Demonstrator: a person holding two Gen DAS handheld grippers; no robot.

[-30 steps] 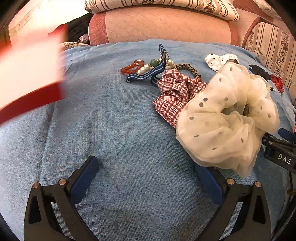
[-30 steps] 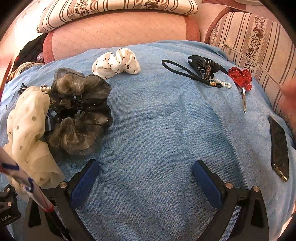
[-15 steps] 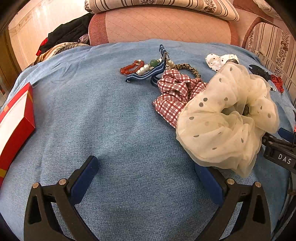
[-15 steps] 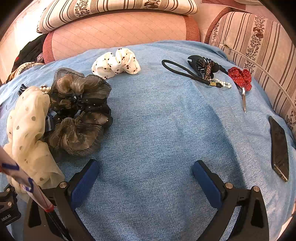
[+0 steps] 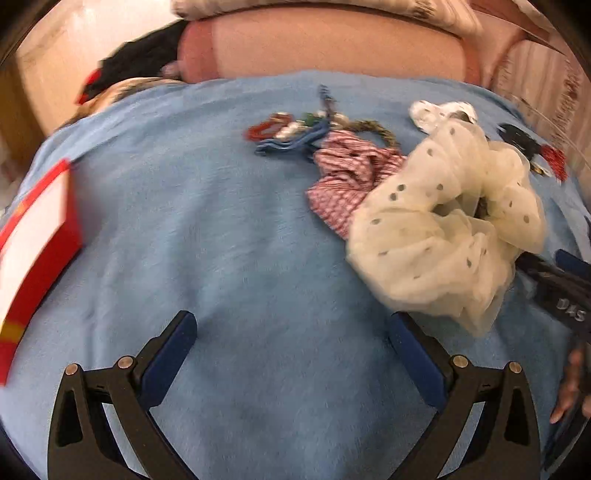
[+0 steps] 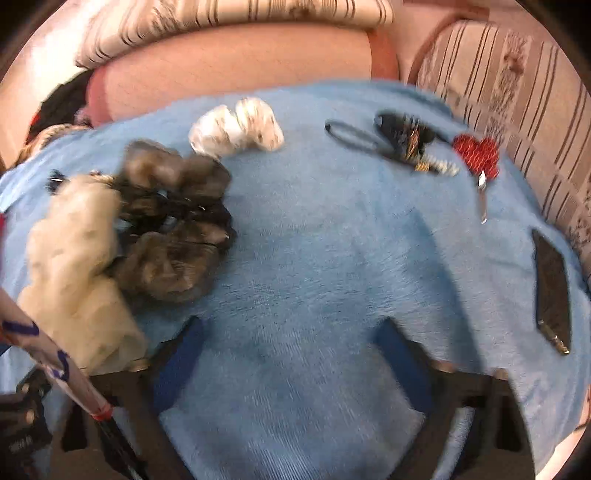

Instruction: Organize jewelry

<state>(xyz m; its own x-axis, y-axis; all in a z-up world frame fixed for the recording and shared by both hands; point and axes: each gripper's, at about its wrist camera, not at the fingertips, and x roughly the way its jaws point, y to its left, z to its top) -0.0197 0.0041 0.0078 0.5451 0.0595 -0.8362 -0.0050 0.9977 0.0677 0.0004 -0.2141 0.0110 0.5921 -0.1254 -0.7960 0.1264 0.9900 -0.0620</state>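
The red box (image 5: 35, 254) ran off the left edge, smeared by blur; motion blur also softened the right wrist view, where the dark scrunchie (image 6: 173, 225) hid partly behind the cream scrunchie (image 6: 74, 254)

Right gripper (image 6: 291, 354) jaws apart over blue cloth (image 6: 332, 240); dark scrunchie (image 6: 173, 221) left, phone (image 6: 552, 284) right.

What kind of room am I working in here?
Most likely a living room or bedroom at home. The work surface is a blue blanket spread over something soft, with a pink cushion and a striped pillow behind it, and hair scrunchies and a phone lying about.
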